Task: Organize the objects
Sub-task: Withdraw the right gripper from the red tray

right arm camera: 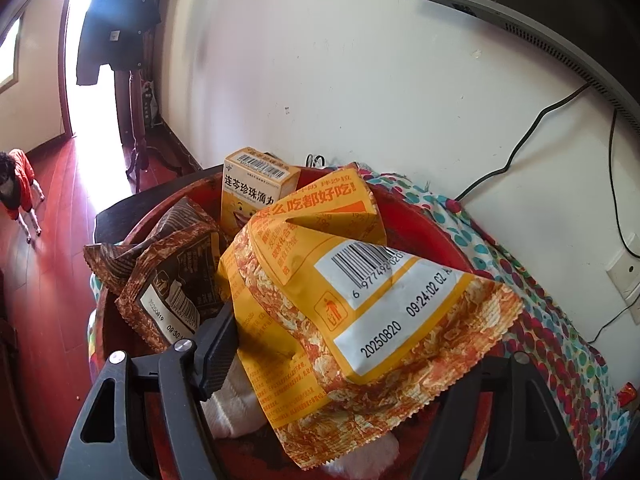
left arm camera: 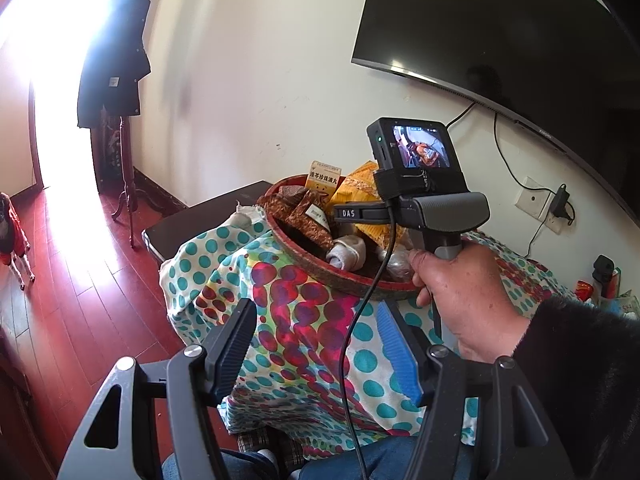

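- The table (left arm camera: 304,320), draped in a dotted cloth (left arm camera: 240,264), carries a round red basket (left arm camera: 344,280) at its far side, against the wall under a television (left arm camera: 500,28).
- The basket holds the things to be sorted: a big yellow snack bag (right arm camera: 360,288), two brown packets (right arm camera: 176,276) to its left, a small yellow box (right arm camera: 252,188) standing upright behind them, and white rolled socks (left arm camera: 348,254) on the basket floor.
- The yellow bag lies right in front of the right claw (right arm camera: 340,364), slanting from its top corner near the box down to its crimped lower edge, which runs across the claw's mouth.
- The right claw's jaws stand wide with that bag between them. One finger (right arm camera: 216,344) shows at the bag's left edge; the other is hidden under the bag, so I cannot tell whether the pads press on it.
- The left claw (left arm camera: 320,348) hangs over the near side of the cloth, jaws wide and empty, well short of the basket.
- By my reading the right hand (left arm camera: 464,296) is the nearer one, so the next move falls to it.
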Tool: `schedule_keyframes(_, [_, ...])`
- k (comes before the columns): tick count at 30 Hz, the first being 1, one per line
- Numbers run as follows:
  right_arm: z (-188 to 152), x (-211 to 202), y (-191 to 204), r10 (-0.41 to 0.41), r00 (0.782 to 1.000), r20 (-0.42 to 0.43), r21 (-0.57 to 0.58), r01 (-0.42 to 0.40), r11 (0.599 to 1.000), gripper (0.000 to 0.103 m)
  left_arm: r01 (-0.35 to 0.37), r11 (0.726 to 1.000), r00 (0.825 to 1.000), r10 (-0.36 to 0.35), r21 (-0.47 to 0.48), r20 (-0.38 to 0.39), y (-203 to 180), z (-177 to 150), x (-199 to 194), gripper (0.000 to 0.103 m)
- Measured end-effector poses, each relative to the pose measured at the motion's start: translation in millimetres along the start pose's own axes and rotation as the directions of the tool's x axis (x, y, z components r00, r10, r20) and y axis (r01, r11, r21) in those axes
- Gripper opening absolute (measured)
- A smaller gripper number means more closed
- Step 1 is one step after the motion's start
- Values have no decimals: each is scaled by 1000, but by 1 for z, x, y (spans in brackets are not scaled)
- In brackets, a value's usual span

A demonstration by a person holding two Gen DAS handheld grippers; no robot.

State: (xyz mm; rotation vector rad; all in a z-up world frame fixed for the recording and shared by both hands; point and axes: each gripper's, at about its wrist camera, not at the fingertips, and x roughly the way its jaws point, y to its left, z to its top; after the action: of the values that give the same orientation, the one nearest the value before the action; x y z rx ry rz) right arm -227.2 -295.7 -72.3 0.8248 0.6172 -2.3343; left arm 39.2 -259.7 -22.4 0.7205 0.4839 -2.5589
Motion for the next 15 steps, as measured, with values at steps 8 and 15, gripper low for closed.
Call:
schedule_keyframes(8, [-5,-28,-22,-44,997,68,15,43,999,103,-22,999,999,23,-27,27,-9,-2,-5,88])
schedule_keyframes(15, [-43,-94,-79,-3,990,138,148,-18,989,103,-85,994,994,80,68,78,-32,-5,-20,89])
